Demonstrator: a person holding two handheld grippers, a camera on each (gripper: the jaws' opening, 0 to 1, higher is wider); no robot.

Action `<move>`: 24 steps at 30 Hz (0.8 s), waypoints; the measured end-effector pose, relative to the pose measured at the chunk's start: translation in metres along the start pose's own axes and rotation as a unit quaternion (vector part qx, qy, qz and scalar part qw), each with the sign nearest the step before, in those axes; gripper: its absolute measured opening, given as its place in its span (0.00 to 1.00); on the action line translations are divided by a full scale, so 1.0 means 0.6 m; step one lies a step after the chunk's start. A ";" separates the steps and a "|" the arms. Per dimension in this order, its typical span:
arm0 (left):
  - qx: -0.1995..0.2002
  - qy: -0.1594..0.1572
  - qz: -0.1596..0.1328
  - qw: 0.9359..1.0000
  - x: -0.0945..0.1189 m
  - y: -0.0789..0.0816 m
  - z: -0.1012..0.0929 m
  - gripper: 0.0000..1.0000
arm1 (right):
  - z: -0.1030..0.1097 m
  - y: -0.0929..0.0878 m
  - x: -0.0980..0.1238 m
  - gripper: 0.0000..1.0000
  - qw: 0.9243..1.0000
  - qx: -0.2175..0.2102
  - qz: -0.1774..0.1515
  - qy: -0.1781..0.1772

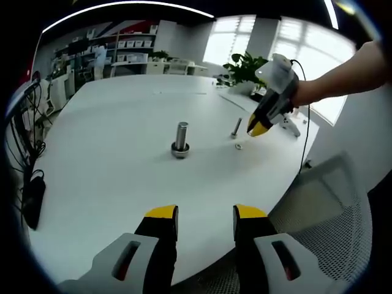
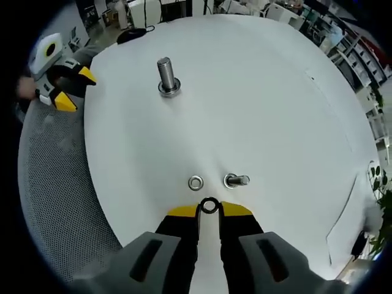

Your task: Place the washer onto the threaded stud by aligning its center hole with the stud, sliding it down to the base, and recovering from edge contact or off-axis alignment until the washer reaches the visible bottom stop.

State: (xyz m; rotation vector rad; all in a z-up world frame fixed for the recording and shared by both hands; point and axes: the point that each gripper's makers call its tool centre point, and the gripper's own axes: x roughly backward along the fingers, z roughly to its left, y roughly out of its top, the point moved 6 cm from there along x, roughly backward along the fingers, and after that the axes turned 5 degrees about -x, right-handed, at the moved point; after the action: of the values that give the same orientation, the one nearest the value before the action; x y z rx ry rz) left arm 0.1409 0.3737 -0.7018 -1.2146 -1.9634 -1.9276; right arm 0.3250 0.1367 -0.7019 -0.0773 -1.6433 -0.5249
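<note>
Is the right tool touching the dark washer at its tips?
Touching. The right gripper view shows the dark washer pinched between the yellow tips of the right tool, with no gap either side.

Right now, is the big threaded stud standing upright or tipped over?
Upright. The threaded stud stands on its wide base on the white table, shaft pointing up; the right gripper view shows the same. The smaller bolt lies flat.

A white table (image 2: 263,92) carries the parts. An upright threaded stud (image 2: 166,77) stands upper left of the right gripper view; lower centre (close together) lie a washer (image 2: 195,182) and a bolt (image 2: 236,180).
</note>
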 end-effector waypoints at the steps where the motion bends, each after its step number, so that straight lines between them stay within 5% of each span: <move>1: 0.000 0.001 0.000 1.000 0.000 0.000 0.001 0.34 | -0.001 0.000 0.004 0.14 1.000 0.002 -0.002 -0.001; 24: 0.000 0.002 -0.001 1.000 0.001 -0.001 0.001 0.34 | -0.022 0.036 0.041 0.14 0.999 0.023 -0.036 -0.018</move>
State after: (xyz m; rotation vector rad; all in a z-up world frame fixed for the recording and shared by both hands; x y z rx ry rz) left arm 0.1405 0.3744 -0.7018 -1.2074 -1.9641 -1.9287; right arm 0.3409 0.1450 -0.6715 0.0056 -1.6970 -0.5424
